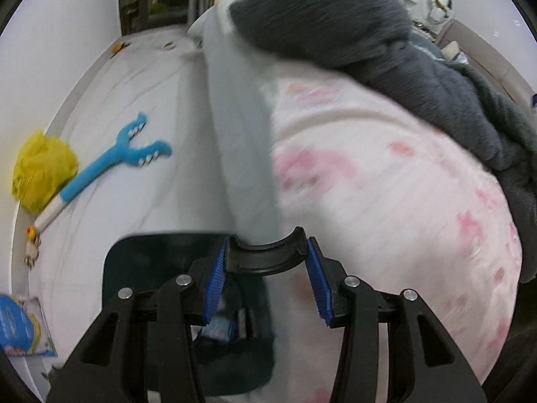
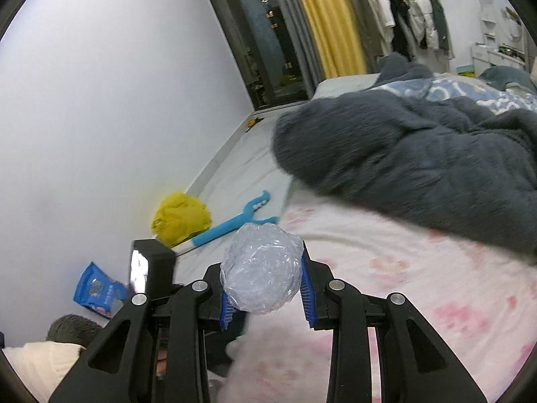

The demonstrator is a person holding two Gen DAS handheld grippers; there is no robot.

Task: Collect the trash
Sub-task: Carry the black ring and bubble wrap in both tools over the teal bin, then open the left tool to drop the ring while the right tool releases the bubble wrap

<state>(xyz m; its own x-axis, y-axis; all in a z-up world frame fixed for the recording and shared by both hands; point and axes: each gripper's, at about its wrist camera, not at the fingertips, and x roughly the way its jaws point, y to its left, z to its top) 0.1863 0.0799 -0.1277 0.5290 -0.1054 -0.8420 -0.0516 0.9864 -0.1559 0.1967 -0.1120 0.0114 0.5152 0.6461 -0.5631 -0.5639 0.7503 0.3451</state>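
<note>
My left gripper is shut on the curved black handle of a dark bin that hangs below it over the bed's edge. Some wrappers lie inside the bin. My right gripper is shut on a crumpled ball of clear plastic, held above the pink-patterned quilt. A crumpled yellow bag lies against the wall on the white sheet. A blue packet lies nearer, by the wall.
A blue forked toy stick lies beside the yellow bag. A dark grey fleece blanket is heaped on the quilt. A person's hair and cream sleeve show low on the left. A black boxy part stands left of my right gripper.
</note>
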